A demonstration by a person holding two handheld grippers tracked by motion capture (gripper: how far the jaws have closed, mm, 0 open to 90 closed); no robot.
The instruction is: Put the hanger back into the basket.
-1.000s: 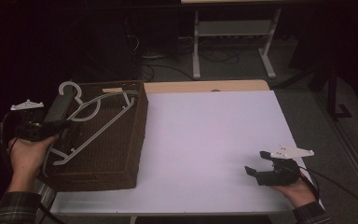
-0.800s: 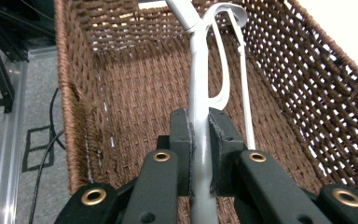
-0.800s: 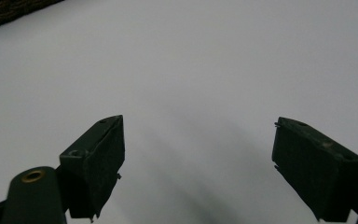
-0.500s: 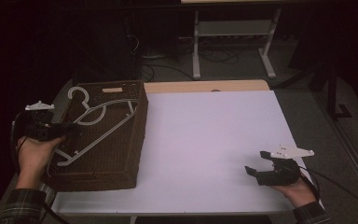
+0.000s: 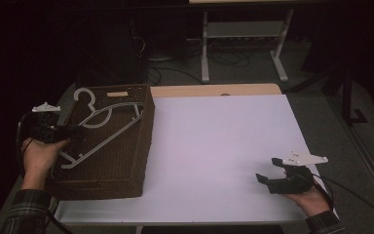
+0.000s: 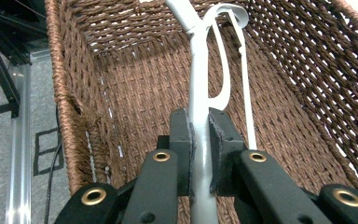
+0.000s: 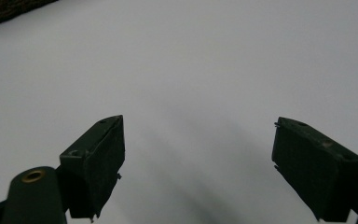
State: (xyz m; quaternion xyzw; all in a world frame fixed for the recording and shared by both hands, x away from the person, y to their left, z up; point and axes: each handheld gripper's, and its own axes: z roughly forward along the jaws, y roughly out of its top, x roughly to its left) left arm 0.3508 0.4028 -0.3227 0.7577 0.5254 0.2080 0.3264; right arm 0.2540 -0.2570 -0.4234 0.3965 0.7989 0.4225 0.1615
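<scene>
White plastic hanger has shifted rightward over brown woven wicker basket, likely being lifted out.
Left gripper pinches its bar; right gripper idle, jaws spread above white table.

Your left gripper shifted toward the wicker basket's far end, carrying the white hanger clamped in its jaws, the hanger's hook now nearer the basket's far-left corner
</scene>
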